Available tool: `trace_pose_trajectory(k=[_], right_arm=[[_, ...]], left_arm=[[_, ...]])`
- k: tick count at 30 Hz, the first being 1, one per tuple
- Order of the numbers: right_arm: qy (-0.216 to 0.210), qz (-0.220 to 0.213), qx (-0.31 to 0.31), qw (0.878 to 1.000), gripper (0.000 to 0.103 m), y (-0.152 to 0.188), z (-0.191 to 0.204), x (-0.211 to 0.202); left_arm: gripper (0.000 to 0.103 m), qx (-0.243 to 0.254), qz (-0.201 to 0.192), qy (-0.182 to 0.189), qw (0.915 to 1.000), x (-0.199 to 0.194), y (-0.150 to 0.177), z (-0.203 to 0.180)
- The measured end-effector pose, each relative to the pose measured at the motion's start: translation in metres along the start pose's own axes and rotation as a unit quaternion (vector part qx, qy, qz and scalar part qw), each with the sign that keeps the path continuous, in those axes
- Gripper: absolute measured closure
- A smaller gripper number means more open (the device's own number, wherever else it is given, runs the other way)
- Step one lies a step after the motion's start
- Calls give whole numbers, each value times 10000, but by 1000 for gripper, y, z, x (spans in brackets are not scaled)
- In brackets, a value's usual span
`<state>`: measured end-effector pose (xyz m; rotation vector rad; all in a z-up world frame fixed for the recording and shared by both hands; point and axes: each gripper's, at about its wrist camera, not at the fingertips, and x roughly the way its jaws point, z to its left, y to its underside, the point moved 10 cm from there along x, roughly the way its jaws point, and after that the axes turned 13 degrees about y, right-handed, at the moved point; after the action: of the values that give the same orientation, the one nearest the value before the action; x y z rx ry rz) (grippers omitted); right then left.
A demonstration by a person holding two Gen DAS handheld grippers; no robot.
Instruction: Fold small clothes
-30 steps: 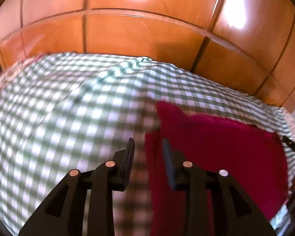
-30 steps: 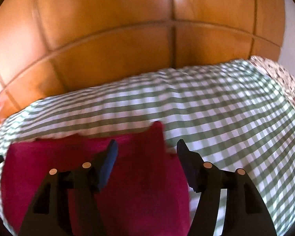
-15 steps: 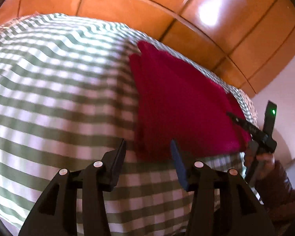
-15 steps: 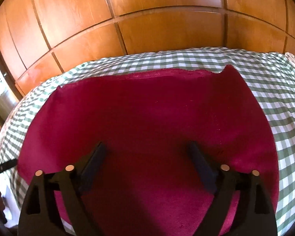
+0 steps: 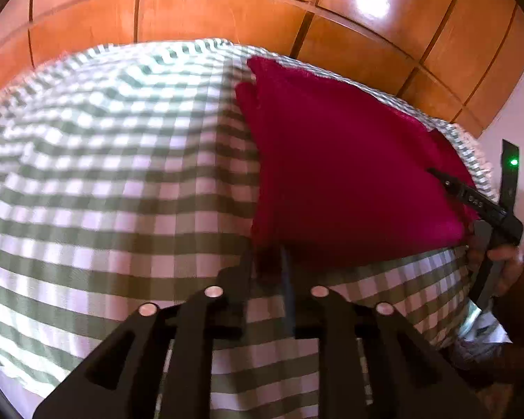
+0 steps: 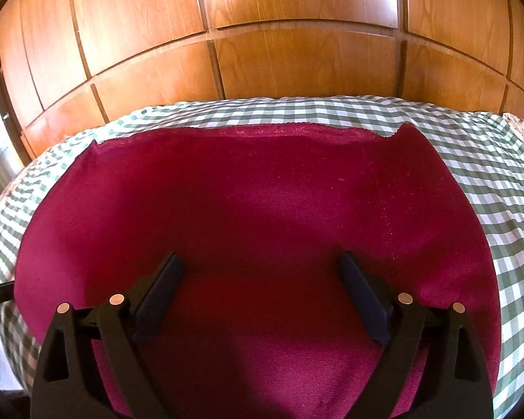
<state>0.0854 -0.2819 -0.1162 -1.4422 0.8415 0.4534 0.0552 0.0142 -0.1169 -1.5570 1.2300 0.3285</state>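
Observation:
A dark red cloth (image 5: 346,160) lies flat on the green-and-white checked bedcover (image 5: 104,174). In the left wrist view my left gripper (image 5: 267,265) is shut on the cloth's near left corner, its jaws nearly together with red fabric between them. In the right wrist view the cloth (image 6: 262,202) fills the middle; my right gripper (image 6: 260,289) is wide open just above its near part, holding nothing. The right gripper also shows at the right edge of the left wrist view (image 5: 485,209), at the cloth's right side.
A glossy wooden panelled wardrobe (image 6: 262,52) stands right behind the bed. The checked cover (image 6: 499,188) extends to the right and left of the cloth. A pale wall (image 5: 520,132) is at the far right.
The left gripper came down to the cloth's near corner and shut on it. The right gripper pulled back from the far corner to the near side and opened wide.

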Motion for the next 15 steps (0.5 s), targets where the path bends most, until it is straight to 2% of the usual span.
trace_pose_trajectory(k=[2,5,10,15], right_arm=[[-3,-28,4,10000,12,0,0,0],[17,-43,-23,10000,12,1,0,0],[152,51,-79,9998,12,0,0,-4],[150,179,-68,9997,12,0,-7,-20]], left_arm=[[78,135,-63,-267,9995,-4,-6,-7],[74,294,-243,-475,9981,-13,-15,-18],[66,419,-294,-624,9967,-19,-23,-23],[63,380,-273,-713,9964,-21,-20,-25]])
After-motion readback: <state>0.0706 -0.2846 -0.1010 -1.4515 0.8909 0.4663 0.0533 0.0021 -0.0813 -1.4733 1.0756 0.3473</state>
